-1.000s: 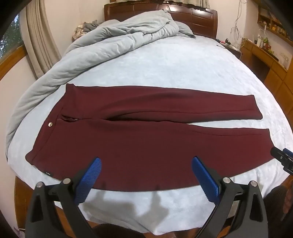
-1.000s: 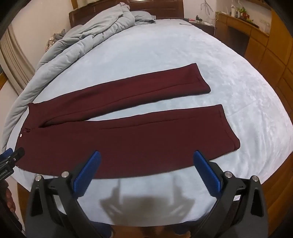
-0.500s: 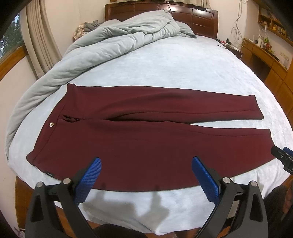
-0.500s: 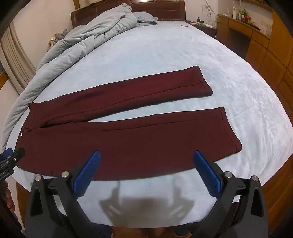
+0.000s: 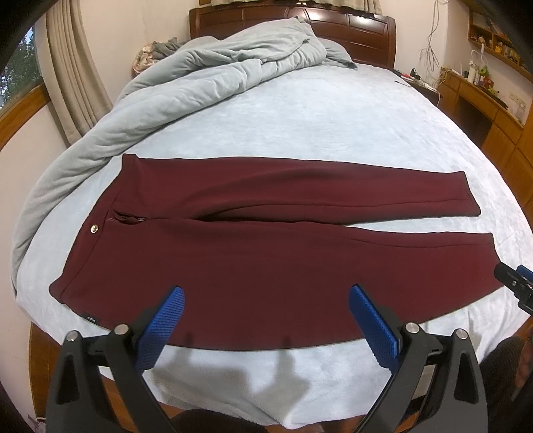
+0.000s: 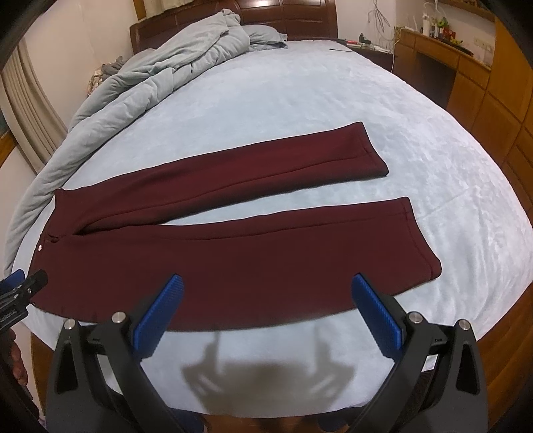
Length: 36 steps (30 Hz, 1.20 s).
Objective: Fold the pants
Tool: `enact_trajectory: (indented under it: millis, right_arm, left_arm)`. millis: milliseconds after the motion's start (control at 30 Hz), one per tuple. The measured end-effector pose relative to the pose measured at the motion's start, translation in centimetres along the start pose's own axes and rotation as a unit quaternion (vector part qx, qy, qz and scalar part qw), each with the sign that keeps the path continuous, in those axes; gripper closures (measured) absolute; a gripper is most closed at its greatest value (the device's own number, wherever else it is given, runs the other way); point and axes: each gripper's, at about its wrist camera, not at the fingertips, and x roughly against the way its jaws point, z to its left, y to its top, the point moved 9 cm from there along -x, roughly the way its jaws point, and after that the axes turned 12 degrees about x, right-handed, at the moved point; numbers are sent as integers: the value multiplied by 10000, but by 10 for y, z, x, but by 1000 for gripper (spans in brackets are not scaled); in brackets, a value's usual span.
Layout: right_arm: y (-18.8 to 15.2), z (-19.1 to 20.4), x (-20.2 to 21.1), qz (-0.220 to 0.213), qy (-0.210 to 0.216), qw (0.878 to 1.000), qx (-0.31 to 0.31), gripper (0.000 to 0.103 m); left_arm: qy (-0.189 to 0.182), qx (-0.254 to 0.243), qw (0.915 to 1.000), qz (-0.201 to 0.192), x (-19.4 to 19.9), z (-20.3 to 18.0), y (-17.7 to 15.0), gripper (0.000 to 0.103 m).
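Note:
Dark red pants (image 5: 266, 253) lie flat across the bed, waistband to the left with a metal button (image 5: 95, 228), both legs spread out to the right. My left gripper (image 5: 265, 299) hovers open above the near edge of the near leg, close to the waist end, with nothing held. In the right wrist view the same pants (image 6: 240, 259) show both hems at the right, and my right gripper (image 6: 265, 289) stands open over the near leg's lower half. Each gripper's tip shows at the edge of the other view.
A pale blue sheet (image 5: 316, 120) covers the bed. A rumpled grey duvet (image 5: 206, 73) is piled at the far left by the wooden headboard (image 5: 349, 30). Wooden cabinets and a desk (image 6: 466, 76) line the right side. A curtain (image 5: 73, 76) hangs at left.
Both views have shifted a little, with the pants sitting slightly higher in the right wrist view. The pants have not moved and both grippers stay open.

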Motion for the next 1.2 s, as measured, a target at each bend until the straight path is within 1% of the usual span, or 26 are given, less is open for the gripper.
enact_trajectory:
  millis: [1200]
  right_arm:
    - [-2, 3, -5, 8, 44, 10000, -33, 3]
  left_arm:
    - [41, -29, 10000, 14, -4, 3, 1, 4]
